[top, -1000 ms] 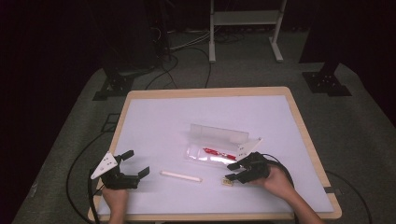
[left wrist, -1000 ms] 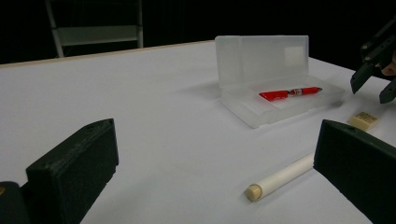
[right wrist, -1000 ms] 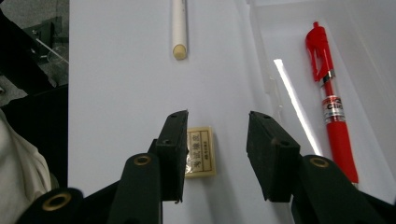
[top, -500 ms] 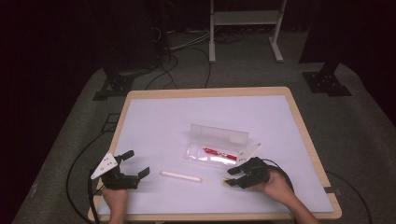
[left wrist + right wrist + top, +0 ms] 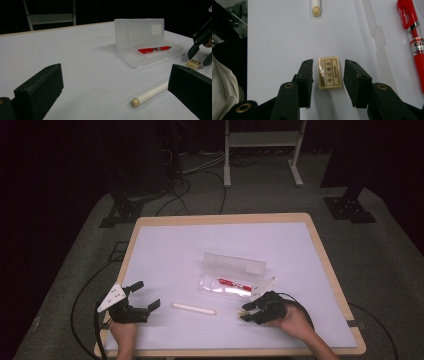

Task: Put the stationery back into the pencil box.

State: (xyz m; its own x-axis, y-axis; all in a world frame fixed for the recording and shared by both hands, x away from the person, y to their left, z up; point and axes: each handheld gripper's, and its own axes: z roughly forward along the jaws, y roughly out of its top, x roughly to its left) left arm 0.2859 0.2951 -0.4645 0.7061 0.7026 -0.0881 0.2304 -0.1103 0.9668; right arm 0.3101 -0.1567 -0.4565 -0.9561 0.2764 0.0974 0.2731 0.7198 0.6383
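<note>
Lower left of the high view: left black two-jaw gripper (image 5: 143,296) with grey three-cornered plate, held in a hand; jaws spread wide and released, nothing between them. Cut off at the bottom edge of its own view, showing as two blunt matte blocks only.

Lower centre of the high view: slim cream-white cylindrical stick (image 5: 193,308), lying flat on the white matte tabletop (image 5: 170,255) with its pale wooden rim, well apart from both grippers. Flat beige end cap visible in the left gripper view (image 5: 150,95); far end hidden behind the right-hand jaw there; only one tip seen at the upper edge of the right gripper view (image 5: 316,7). Material not certain.

Centre: clear frosted plastic hinged case (image 5: 235,275), lid standing open, smooth and translucent. Red pen with clear barrel section (image 5: 154,49) lying inside the tray; printing on it cut off and unreadable in the right gripper view (image 5: 415,37).

Lower right of the high view: right black two-jaw gripper (image 5: 248,310) in a hand, tips lowered to the tabletop. Small cream rectangular eraser with dark printed characters (image 5: 329,72) flat on the table between the jaws, narrow gaps on both sides, not clamped. Tiny and indistinct in the high view.
</note>
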